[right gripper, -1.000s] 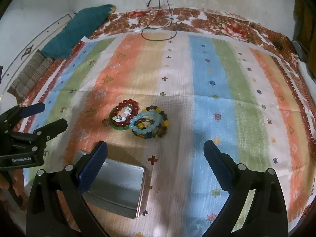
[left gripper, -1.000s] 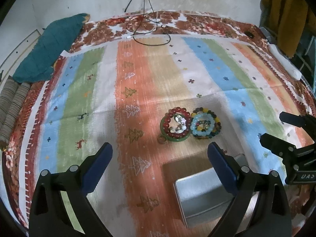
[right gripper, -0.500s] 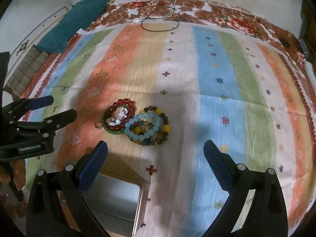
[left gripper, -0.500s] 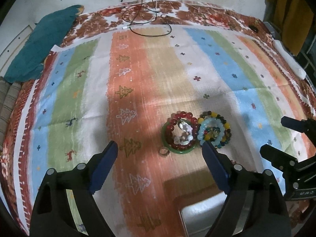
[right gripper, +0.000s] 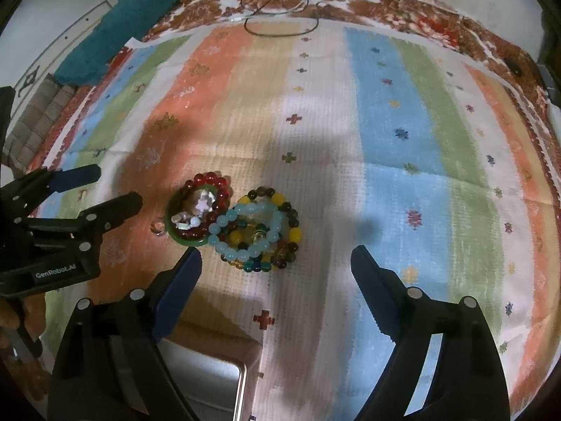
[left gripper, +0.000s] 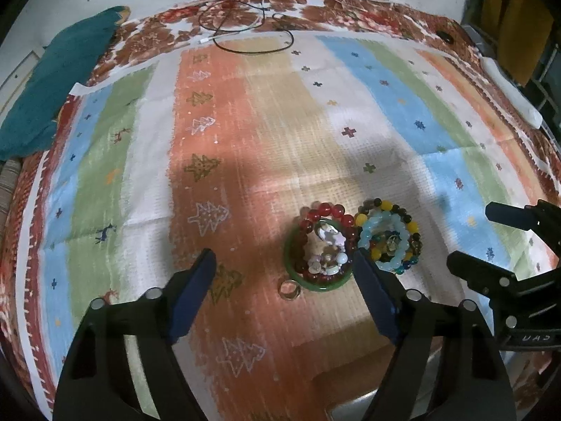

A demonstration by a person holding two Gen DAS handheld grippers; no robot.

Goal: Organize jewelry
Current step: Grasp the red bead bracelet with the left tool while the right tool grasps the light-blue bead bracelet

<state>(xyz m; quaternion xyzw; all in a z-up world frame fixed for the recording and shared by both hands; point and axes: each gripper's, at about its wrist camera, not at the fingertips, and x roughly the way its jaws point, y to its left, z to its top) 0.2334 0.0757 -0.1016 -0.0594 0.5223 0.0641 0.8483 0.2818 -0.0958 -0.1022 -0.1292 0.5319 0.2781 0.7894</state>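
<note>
Bracelets (right gripper: 242, 224) of coloured beads lie heaped on striped cloth (right gripper: 385, 122).

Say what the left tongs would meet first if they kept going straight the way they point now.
Probably the striped cloth, just beside the green bangle and small ring. The left tongs, jaws closing, hold nothing; depth is unclear.

Metal tin (right gripper: 224, 382), perhaps, edge-cropped

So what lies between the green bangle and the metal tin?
Only bare striped cloth lies between the green bangle and the metal tin. The small ring sits beside the bangle, off that line. The right wrist view shows it best.
</note>
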